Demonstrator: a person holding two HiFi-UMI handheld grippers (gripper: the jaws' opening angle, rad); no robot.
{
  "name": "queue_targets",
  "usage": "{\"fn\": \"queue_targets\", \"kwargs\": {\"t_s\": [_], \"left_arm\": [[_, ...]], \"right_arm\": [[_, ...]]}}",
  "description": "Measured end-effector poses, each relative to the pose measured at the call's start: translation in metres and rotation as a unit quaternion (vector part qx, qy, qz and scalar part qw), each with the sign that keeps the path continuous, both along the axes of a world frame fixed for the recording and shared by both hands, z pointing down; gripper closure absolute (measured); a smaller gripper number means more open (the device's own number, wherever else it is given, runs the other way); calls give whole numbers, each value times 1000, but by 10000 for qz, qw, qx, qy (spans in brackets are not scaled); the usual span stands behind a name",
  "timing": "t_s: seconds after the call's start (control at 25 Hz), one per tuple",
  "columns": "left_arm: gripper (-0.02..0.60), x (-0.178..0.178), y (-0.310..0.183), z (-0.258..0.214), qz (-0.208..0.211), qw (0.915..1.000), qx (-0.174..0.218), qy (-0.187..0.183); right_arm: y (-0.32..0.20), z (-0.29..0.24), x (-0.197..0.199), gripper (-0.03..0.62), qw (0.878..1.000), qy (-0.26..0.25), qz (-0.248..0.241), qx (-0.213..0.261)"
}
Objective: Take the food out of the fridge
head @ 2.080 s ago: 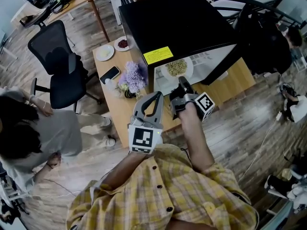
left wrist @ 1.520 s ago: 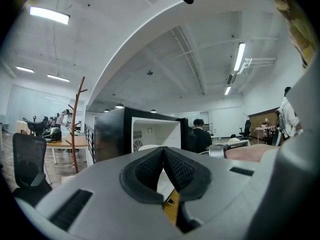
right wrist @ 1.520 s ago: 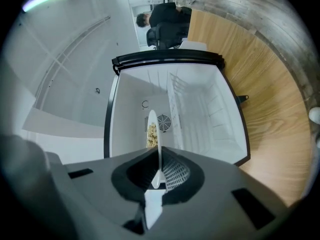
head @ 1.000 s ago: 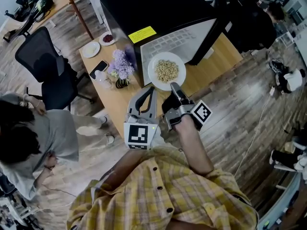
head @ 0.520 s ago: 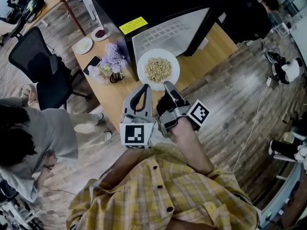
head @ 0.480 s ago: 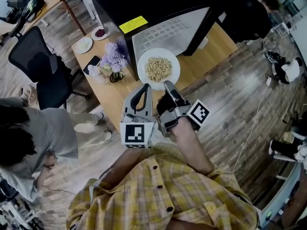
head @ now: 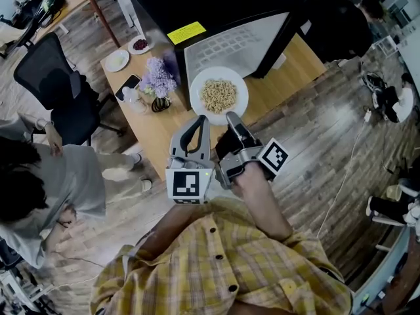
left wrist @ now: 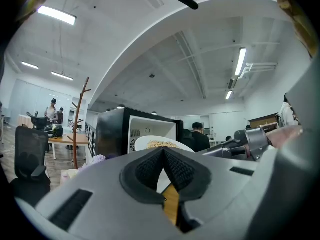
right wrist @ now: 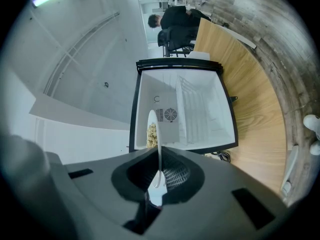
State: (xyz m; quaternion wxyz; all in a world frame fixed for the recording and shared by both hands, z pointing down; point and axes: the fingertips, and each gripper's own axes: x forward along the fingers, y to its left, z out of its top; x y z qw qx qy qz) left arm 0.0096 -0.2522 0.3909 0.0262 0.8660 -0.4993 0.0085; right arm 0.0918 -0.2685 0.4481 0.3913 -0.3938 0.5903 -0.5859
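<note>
The fridge [head: 216, 5] stands open, and its white inside looks bare to me. In front of it, above the wooden surface [head: 157, 136], my right gripper [head: 230, 117] has its jaws clamped on the near rim of the white plate [head: 240, 107], clear of the fridge. I judge the plate stiff, breakable and slick. Held by one edge it should be kept level, or the loose food [head: 218, 95] heaped on it could slide. My left gripper [head: 201, 120] has its jaws closed on nothing.
</note>
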Motion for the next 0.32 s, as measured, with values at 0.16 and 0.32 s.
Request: {"fn": "queue_targets", "kwargs": {"t_s": [0.16,0.32], "left_arm": [[574,3,2,0,12,10000,13,5],[574,5,-1,3,44,10000,-25,-14]], "right_arm": [[1,1,4,582,10000,-34,36,-12],[-2,4,7,582,10000,-24,55,-19]]}}
